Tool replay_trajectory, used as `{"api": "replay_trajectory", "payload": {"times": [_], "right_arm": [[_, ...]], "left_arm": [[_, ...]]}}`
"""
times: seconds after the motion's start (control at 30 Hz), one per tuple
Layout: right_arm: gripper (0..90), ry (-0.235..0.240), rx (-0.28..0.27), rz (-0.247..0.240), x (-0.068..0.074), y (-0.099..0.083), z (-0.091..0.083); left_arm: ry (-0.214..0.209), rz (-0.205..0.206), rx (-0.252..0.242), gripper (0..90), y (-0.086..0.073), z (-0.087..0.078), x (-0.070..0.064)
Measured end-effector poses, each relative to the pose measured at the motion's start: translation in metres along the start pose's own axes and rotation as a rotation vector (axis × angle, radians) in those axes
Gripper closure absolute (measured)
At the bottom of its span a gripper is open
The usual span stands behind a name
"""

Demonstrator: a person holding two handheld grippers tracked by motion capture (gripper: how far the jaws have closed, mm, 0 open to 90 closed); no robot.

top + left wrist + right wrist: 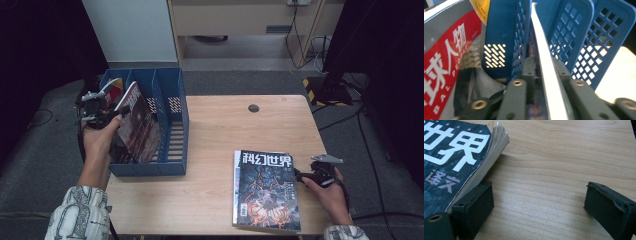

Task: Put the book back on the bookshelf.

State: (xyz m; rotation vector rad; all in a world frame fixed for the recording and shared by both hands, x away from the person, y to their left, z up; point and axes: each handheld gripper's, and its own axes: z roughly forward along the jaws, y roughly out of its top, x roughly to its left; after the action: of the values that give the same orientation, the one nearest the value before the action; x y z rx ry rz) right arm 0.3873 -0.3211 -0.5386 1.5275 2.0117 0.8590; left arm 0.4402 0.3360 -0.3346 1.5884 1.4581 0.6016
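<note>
At the far left of the wooden bench (215, 125), a blue file rack (172, 167) stands with three compartments, and a red-and-white magazine (114, 86) leans in its leftmost one. The left gripper (112, 119), held above the rack's left side, has its fingers (517, 96) clenched on the edge of a dark-covered magazine (140, 125), which tilts on edge inside the rack's middle compartment, its top leaning toward the left. In the left gripper view the white page edge of that magazine (544, 65) runs up between the two fingers, with the rack's perforated blue dividers (571, 37) on either side and the red-and-white magazine (446, 65) at the left.

Farther right, a second magazine with a black cover and large white characters (265, 190) lies flat near the bench's front edge. Just beside its right edge rests the right gripper (300, 176), low on the bench. In the right gripper view its fingers (474, 207) are spread wide and released, one pad touching or all but touching the page edges of the flat magazine (451, 162), the other well apart over bare wood.
</note>
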Motion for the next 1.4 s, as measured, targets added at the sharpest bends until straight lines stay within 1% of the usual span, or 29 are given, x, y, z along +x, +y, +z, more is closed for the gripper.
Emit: {"api": "replay_trajectory", "payload": {"times": [0.07, 0.2, 0.27, 0.4, 0.57, 0.77, 0.93, 1.1, 1.33, 1.4], "right_arm": [[8.8, 0.000, 0.000, 0.000, 0.000, 0.000, 0.000], [8.8, 0.000, 0.000, 0.000, 0.000, 0.000, 0.000], [8.8, 0.000, 0.000, 0.001, 0.000, 0.000, 0.000], [8.8, 0.000, 0.000, 0.001, 0.000, 0.000, 0.000], [8.8, 0.000, 0.000, 0.000, 0.000, 0.000, 0.000], [8.8, 0.000, 0.000, 0.000, 0.000, 0.000, 0.000], [8.8, 0.000, 0.000, 0.000, 0.000, 0.000, 0.000], [8.8, 0.000, 0.000, 0.000, 0.000, 0.000, 0.000], [8.8, 0.000, 0.000, 0.000, 0.000, 0.000, 0.000], [8.8, 0.000, 0.000, 0.001, 0.000, 0.000, 0.000]], "left_arm": [[0.004, -0.005, -0.007, 82.6, 0.000, -0.002, 0.002], [0.002, -0.006, -0.027, 83.3, -0.003, -0.004, 0.001], [-0.002, 0.000, -0.039, 83.4, -0.003, -0.005, 0.000], [-0.008, 0.002, -0.058, 83.5, 0.000, -0.007, -0.002], [-0.006, 0.003, -0.081, 83.6, 0.004, -0.008, -0.004], [0.005, 0.011, -0.097, 83.6, 0.007, 0.000, -0.006], [0.007, -0.015, -0.133, 83.5, 0.007, 0.009, -0.005], [0.015, -0.030, -0.146, 83.6, 0.006, 0.018, -0.004], [0.028, -0.029, -0.133, 83.5, 0.005, 0.024, -0.003], [0.026, -0.035, -0.135, 83.5, 0.005, 0.025, -0.001]]}}
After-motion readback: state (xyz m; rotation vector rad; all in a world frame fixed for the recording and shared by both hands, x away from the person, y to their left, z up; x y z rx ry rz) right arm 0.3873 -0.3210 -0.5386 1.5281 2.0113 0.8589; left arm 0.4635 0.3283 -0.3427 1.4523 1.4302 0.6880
